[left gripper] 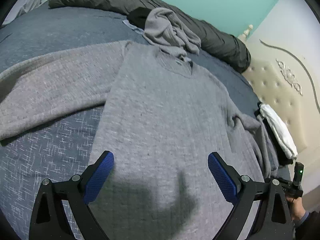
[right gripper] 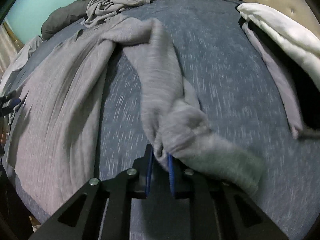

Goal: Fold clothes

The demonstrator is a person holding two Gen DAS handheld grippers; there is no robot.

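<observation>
Grey sweater (left gripper: 166, 108) spread flat on the blue patterned bed cover (left gripper: 50, 160), neckline away from the camera, one sleeve (left gripper: 50, 92) stretched out wide to the side of the body panel. Above the sweater's lower part, left gripper (left gripper: 161, 160) with blue pads (left gripper: 100, 176) standing far apart, nothing between them, only a shadow on the knit under it. Beyond the sweater's neckline, crumpled grey garment (left gripper: 170, 30) lying against a dark rolled duvet (left gripper: 210, 28). At the sweater's other side, near the padded headboard (left gripper: 280, 88), folded white cloth (left gripper: 280, 128) over something black.

In the right wrist view, other sleeve (right gripper: 160, 76) of the sweater lifted off the bed cover (right gripper: 230, 60) and pulled toward the camera, blurred. Right gripper (right gripper: 160, 158) nearly closed and pinching this sleeve near its ribbed cuff (right gripper: 220, 160), the cuff hanging past the jaws to one side. Sweater body (right gripper: 60, 100) lying beside the raised sleeve, strip of bed cover between them. Same white cloth (right gripper: 280, 30) well apart from the sleeve, at the frame edge.
</observation>
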